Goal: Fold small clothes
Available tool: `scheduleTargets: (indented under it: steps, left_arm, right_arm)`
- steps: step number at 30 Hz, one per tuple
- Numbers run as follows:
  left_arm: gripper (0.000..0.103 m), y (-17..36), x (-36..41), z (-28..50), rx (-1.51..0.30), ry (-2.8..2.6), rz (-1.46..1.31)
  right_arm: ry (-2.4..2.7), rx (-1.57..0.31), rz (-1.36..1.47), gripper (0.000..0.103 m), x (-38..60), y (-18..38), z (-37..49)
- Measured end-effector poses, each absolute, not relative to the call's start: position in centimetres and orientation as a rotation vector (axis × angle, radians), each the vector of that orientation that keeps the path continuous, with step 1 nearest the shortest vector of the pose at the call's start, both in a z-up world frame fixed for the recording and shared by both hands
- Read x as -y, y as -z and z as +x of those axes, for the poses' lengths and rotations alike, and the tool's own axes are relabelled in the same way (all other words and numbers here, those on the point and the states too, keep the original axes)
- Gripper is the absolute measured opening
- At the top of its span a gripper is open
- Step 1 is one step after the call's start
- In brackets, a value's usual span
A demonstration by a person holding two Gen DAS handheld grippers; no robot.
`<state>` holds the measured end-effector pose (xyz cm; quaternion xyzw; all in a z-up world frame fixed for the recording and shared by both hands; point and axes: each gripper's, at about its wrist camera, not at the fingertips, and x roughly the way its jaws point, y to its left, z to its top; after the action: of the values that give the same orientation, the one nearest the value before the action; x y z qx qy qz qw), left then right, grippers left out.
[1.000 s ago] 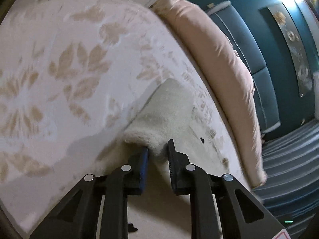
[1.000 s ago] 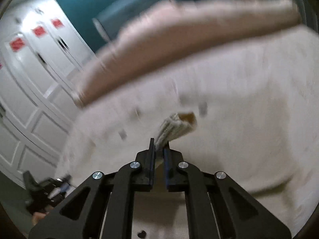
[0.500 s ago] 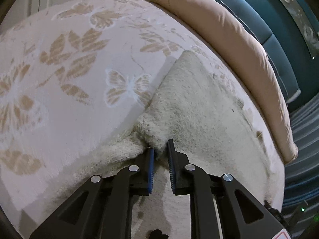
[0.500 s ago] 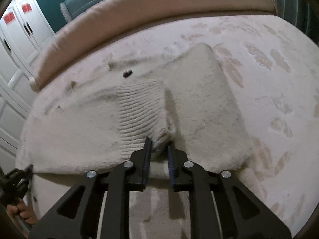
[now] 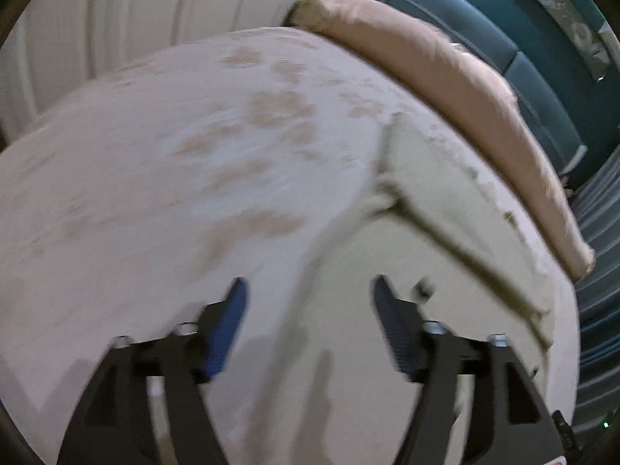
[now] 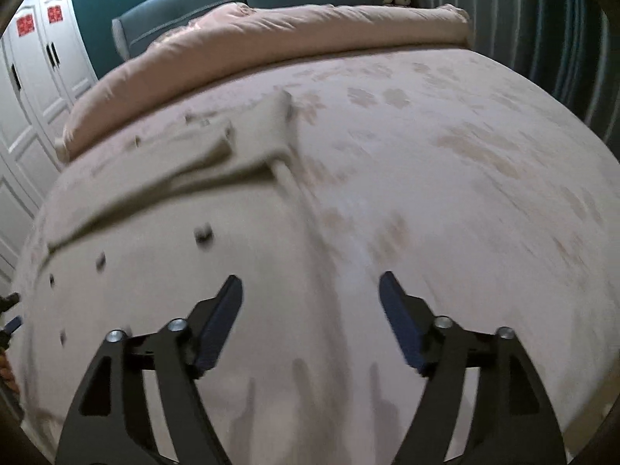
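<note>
The cream fleece garment (image 5: pixel 445 232) lies folded on the floral bedspread (image 5: pixel 155 155), beyond both grippers. Left gripper (image 5: pixel 308 302) and right gripper (image 6: pixel 310 298) have just spread their fingers wide, nothing between them

You are looking through two fisheye lenses that bow the pale leaf-patterned bedspread (image 5: pixel 162 178) into a dome and darken the corners to black. Warm, dim indoor light falls evenly, and soft grey shadows of the black gripper fingers (image 6: pixel 217 321) streak the fabric just ahead of them. Motion blur smears both views, dissolving the print and the cream fuzzy knitted garment (image 6: pixel 162 232), while the peach rolled duvet (image 6: pixel 294 35) stays a little crisper.
</note>
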<state>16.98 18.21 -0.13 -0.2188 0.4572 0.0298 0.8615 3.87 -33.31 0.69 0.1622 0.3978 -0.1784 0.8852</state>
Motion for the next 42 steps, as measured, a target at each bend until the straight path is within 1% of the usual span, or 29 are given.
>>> scheduleTargets:
  steps: [1, 5, 7, 10, 13, 18, 24, 26, 27, 28, 29, 30, 31, 32, 34, 38, 42]
  left_arm:
    - [0.076, 0.2, -18.8, 15.8, -0.968, -0.083, -0.452]
    - [0.076, 0.7, -20.3, 10.7, -1.051, -0.079, -0.466]
    - [0.08, 0.9, -20.3, 9.2, -1.079, -0.04, -0.509]
    - [0.081, 1.2, -19.5, 7.5, -1.084, 0.007, -0.541]
    - [0.082, 1.5, -18.1, 7.2, -1.098, 0.037, -0.543]
    - [0.082, 1.9, -16.0, 7.8, -1.118, 0.117, -0.62]
    - [0.081, 1.9, -15.3, 8.9, -1.114, 0.145, -0.639]
    - [0.077, 1.7, -15.6, 9.0, -1.119, 0.177, -0.691]
    - [0.066, 1.6, -15.7, 9.0, -1.117, 0.188, -0.698]
    - [0.047, 1.4, -15.6, 9.1, -1.117, 0.203, -0.692]
    - [0.037, 1.1, -15.4, 9.3, -1.125, 0.222, -0.659]
    - [0.02, 0.9, -15.2, 9.4, -1.134, 0.233, -0.635]
    - [0.007, 0.5, -14.9, 9.5, -1.137, 0.252, -0.61]
    - [0.007, 0.1, -14.8, 9.4, -1.137, 0.278, -0.605]
    - [0.006, -0.7, -14.7, 9.1, -1.12, 0.292, -0.587]
    - [0.005, -2.7, -15.3, 7.6, -1.086, 0.316, -0.574]
    - [0.004, -3.5, -16.5, 5.3, -1.091, 0.332, -0.576]
  right_arm:
    - [0.374, -0.851, 0.353, 0.078, 33.3, -0.4, 2.2]
    - [0.369, -0.916, 0.421, 0.079, 32.6, 0.6, -1.7]
    - [0.36, -0.939, 0.478, 0.083, 32.4, 1.5, -3.2]
    - [0.329, -0.953, 0.599, 0.084, 31.8, 2.7, -4.8]
    - [0.31, -0.949, 0.61, 0.087, 30.7, 2.6, -5.4]
    - [0.224, -0.94, 0.656, 0.087, 29.4, 2.4, -3.6]
    - [0.175, -0.915, 0.747, 0.087, 29.1, 2.5, -1.4]
    - [0.17, -0.905, 0.772, 0.078, 29.3, 2.4, -1.1]
    - [0.171, -0.904, 0.774, 0.067, 29.3, 2.4, -1.0]
    - [0.172, -0.909, 0.771, 0.061, 29.3, 2.4, -0.8]
    - [0.17, -0.909, 0.766, 0.052, 29.4, 2.3, -0.8]
    - [0.174, -0.906, 0.764, 0.037, 29.5, 2.2, -0.8]
    - [0.179, -0.906, 0.765, 0.019, 29.6, 2.1, -0.9]
    - [0.19, -0.908, 0.764, 0.012, 29.8, 1.9, -1.0]
    - [0.213, -0.877, 0.765, 0.009, 30.1, 1.1, -1.9]
    - [0.23, -0.837, 0.716, 0.007, 30.2, -0.8, -3.9]
    - [0.226, -0.855, 0.686, 0.006, 30.2, -1.4, -6.2]
